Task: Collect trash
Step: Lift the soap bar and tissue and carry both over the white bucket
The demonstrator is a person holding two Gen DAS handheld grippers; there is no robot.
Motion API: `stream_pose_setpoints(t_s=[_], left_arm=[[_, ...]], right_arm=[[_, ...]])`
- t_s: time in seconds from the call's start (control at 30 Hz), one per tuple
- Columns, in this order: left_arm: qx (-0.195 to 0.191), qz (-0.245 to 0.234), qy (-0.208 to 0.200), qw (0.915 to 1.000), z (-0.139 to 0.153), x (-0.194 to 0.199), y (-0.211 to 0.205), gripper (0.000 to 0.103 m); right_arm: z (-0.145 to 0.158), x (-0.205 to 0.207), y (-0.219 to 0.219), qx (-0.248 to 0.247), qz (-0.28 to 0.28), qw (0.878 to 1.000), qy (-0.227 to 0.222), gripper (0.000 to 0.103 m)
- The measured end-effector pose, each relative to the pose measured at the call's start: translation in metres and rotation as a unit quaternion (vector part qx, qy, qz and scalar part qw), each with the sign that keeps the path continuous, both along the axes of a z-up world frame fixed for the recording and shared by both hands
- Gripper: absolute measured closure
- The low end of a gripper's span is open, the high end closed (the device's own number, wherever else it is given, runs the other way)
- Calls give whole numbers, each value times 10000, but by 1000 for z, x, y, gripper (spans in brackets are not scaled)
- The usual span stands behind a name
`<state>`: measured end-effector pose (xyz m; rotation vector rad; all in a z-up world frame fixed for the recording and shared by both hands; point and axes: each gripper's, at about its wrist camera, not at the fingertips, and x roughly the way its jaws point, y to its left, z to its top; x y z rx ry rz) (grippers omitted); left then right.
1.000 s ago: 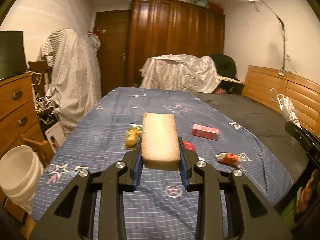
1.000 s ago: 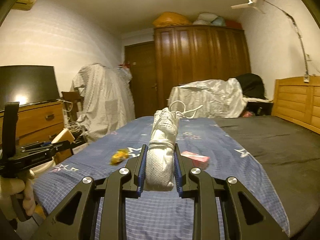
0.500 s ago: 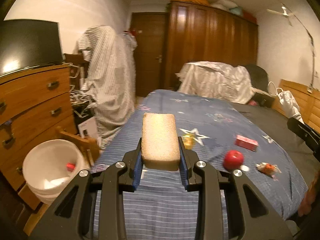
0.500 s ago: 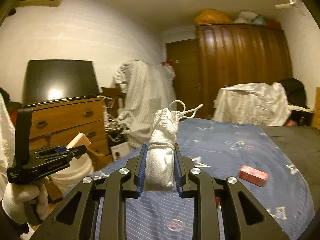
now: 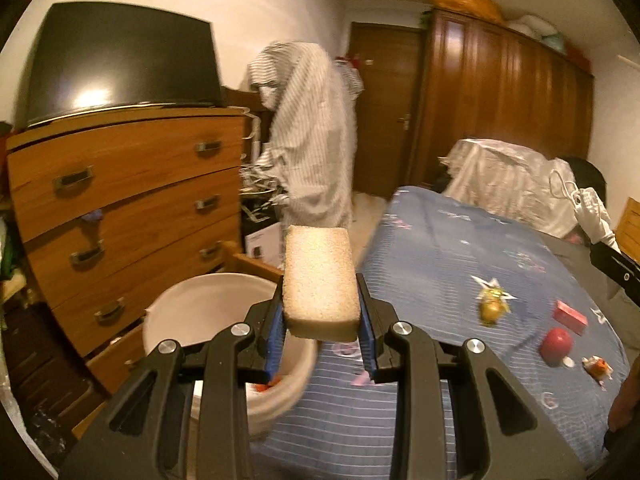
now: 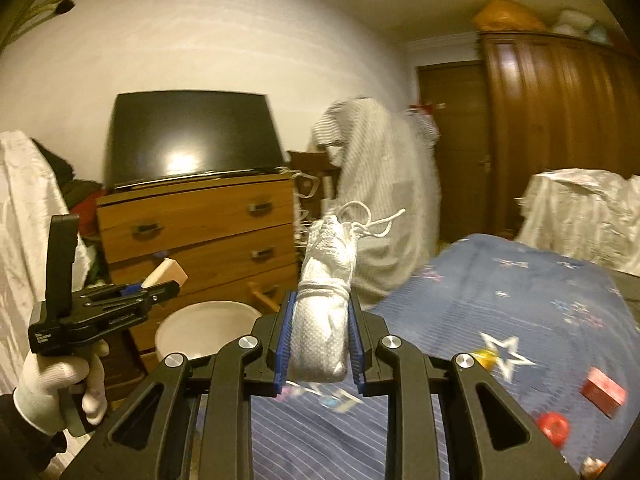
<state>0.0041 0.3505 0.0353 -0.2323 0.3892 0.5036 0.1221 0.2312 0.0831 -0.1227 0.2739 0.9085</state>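
Left wrist view: swung away from the bed (image 5: 460, 280) within the last second, the left hand-held gripper (image 5: 320, 330) pinches a sponge (image 5: 320, 280) above the white bucket (image 5: 192, 304) at lower left, apparently about to drop it. Right hand-held gripper (image 6: 318, 346) clamps a bundled white cloth (image 6: 324, 304); other trash remains on the bed.
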Motion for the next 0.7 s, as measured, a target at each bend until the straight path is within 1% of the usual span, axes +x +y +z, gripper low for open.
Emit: stream_pose_setpoints(t_s=[0.17, 0.33, 0.4, 0.5, 0.6, 0.7], left_arm=[[-155, 259, 143, 9994, -3, -12, 45, 74], [-389, 364, 460, 9975, -14, -10, 91, 74], [-556, 340, 592, 9961, -20, -9, 109, 74], [-775, 364, 776, 9933, -30, -6, 138, 74], [-934, 365, 936, 9906, -40, -1, 159, 74], [-1067, 316, 1113, 9875, -54, 6, 174, 74]], right_arm=[[5, 9, 88, -296, 548, 9977, 262, 77], [-4, 27, 188, -816, 986, 9895, 672, 77], [-11, 36, 217, -994, 1111, 9853, 836, 77], [-23, 51, 266, -1323, 1270, 9763, 1150, 77], [-43, 67, 313, -1759, 1383, 9636, 1464, 77], [-64, 81, 335, -2035, 1458, 9521, 1754, 77]])
